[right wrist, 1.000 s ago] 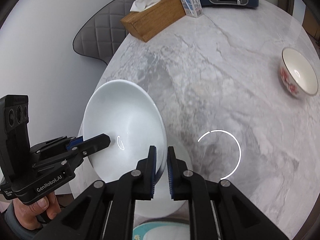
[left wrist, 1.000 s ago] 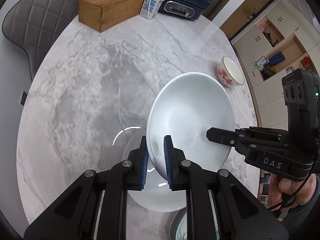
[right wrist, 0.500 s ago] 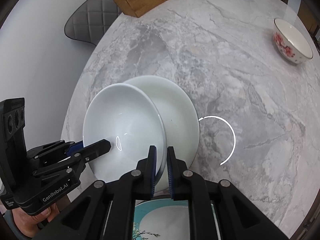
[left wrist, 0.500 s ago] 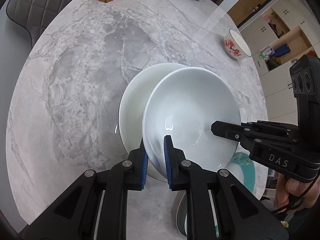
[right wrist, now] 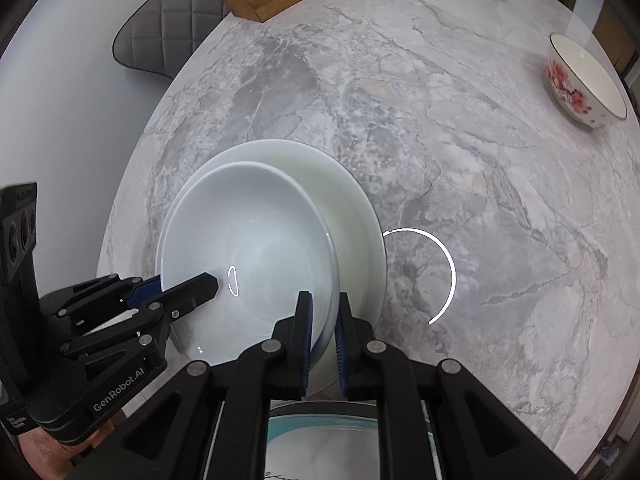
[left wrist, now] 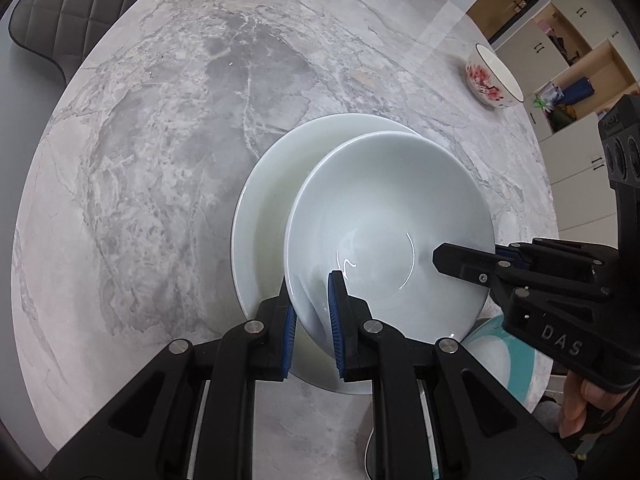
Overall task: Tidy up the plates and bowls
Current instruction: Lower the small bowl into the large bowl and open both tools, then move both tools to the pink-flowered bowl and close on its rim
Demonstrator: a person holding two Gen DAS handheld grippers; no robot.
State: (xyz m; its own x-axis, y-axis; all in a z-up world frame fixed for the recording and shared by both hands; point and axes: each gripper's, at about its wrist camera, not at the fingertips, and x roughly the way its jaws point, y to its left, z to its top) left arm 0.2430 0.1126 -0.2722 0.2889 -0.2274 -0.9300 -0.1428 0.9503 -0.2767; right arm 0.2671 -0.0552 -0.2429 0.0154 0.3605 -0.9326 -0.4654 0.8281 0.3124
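- white bowl [left wrist: 384,232] is pinched at its rim by both grippers: left gripper [left wrist: 311,312] nearly closed on the near-left rim, one pad inside the bowl and one outside; right gripper [right wrist: 323,326] clamped the same way on the opposite rim
- bowl sits over the large white plate [left wrist: 264,200] on the bench [left wrist: 160,120], off-centre toward the right-gripper side; plate's far and left margin shows past it
- bowl looks slightly tilted; can't tell if its base is touching the plate or just above it
- key relation: plate centre lies a bit left and away from the bowl, so the pair likely needs a small shift that way before letting go
- both grippers equally engaged, neither nearer
- floral bowl [right wrist: 584,88] is well apart from the plate, at the far right bench edge
- teal-rimmed plate [left wrist: 492,356] is just beside the white plate, near edge, partly under the right gripper
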